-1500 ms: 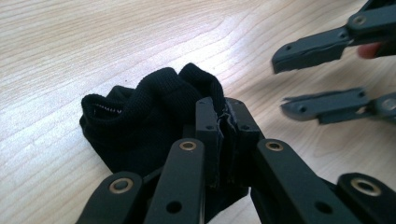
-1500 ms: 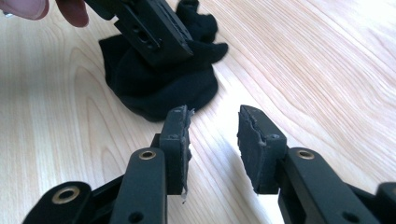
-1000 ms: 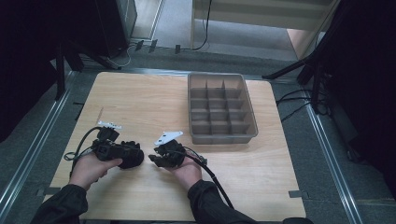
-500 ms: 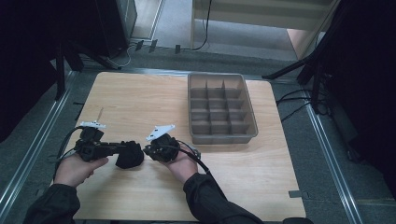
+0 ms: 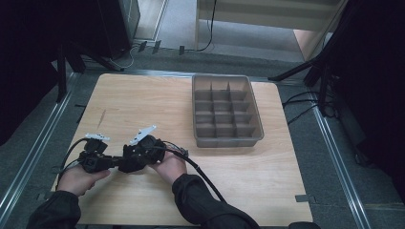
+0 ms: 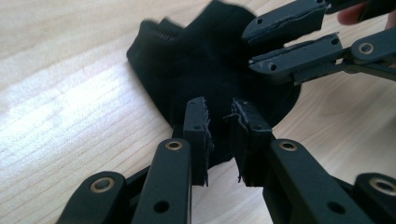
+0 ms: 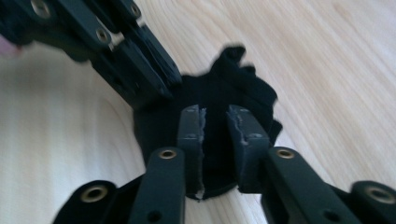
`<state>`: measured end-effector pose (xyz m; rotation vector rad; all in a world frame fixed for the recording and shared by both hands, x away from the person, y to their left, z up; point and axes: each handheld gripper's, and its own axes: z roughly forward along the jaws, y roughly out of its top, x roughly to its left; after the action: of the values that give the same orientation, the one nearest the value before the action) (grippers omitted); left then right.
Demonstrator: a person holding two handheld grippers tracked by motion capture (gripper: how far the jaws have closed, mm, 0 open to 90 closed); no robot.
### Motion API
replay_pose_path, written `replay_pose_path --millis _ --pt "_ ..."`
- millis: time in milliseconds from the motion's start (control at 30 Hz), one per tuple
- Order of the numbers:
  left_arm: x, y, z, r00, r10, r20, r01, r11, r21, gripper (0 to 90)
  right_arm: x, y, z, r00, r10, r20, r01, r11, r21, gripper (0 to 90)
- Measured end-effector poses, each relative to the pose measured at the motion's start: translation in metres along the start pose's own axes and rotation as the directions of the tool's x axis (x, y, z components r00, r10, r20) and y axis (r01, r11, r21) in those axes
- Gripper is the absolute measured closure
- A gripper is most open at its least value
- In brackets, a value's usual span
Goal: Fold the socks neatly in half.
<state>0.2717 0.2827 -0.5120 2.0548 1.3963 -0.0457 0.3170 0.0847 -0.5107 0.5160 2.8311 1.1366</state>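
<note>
Left gripper [image 6: 219, 126] has jaws slightly parted, straddling the near edge of a small black fabric sock [image 6: 210, 70] lying crumpled on the light wooden table [image 5: 143, 100], front-left. Right gripper [image 7: 215, 126] likewise parted over the sock's opposite edge, pads around the cloth, not clamped. Risk: soft, bunched fabric may slip out or only one layer gets caught if either closes shallow. Grey divided plastic tray [image 5: 227, 110] sits well apart.

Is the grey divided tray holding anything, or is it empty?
Empty: every compartment of the grey tray shows bare floor. The black cloth lies on the table.
</note>
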Motion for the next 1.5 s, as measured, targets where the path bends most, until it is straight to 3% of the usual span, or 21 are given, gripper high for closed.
replay_pose_path --millis 133,367,467,533,667,733,800,1333,1500 --pt "-0.002 -0.001 0.007 0.9997 0.023 -0.001 -0.023 0.9997 0.01 77.4 -0.003 -0.017 0.002 1.0 0.0 0.01 0.001 1.0 -0.029 68.8" --pt "-0.005 0.0 0.011 0.9968 0.053 -0.059 -0.052 0.9984 0.02 84.5 0.001 -0.03 0.006 0.9983 -0.033 0.048 0.036 0.997 -0.064 68.1" --pt "-0.008 0.001 0.013 0.9945 0.056 -0.088 -0.055 0.9983 0.018 86.6 0.0 -0.032 0.005 0.9986 -0.026 0.045 0.03 0.997 -0.071 68.1" --pt "-0.01 0.001 0.014 0.991 0.082 -0.106 -0.08 0.9965 0.023 86.8 -0.001 -0.032 0.005 0.9988 -0.029 0.04 0.032 0.997 -0.073 68.2" --pt "-0.007 0.001 0.014 0.9943 0.056 -0.091 -0.053 0.9982 0.029 88.3 0.001 -0.035 0.006 0.9976 -0.04 0.056 0.044 0.996 -0.074 69.5" --pt "-0.01 0.001 0.015 0.9903 0.078 -0.115 -0.075 0.9967 0.033 88.6 0.001 -0.035 0.006 0.9972 -0.046 0.06 0.05 0.996 -0.078 70.0" --pt "-0.011 0.001 0.016 0.9899 0.069 -0.124 -0.066 0.9974 0.028 88.7 0.0 -0.036 0.006 0.9981 -0.031 0.053 0.035 0.996 -0.082 70.5" --pt "-0.007 0.006 0.018 0.9907 0.062 -0.121 -0.06 0.998 0.022 89.1 -0.001 -0.04 0.001 0.9993 0.009 0.037 -0.006 0.997 -0.079 72.1" --pt "-0.006 0.007 0.018 0.9922 0.061 -0.108 -0.059 0.998 0.023 88.7 0.003 -0.039 0.001 0.9988 0.018 0.046 -0.015 0.996 -0.083 67.0"
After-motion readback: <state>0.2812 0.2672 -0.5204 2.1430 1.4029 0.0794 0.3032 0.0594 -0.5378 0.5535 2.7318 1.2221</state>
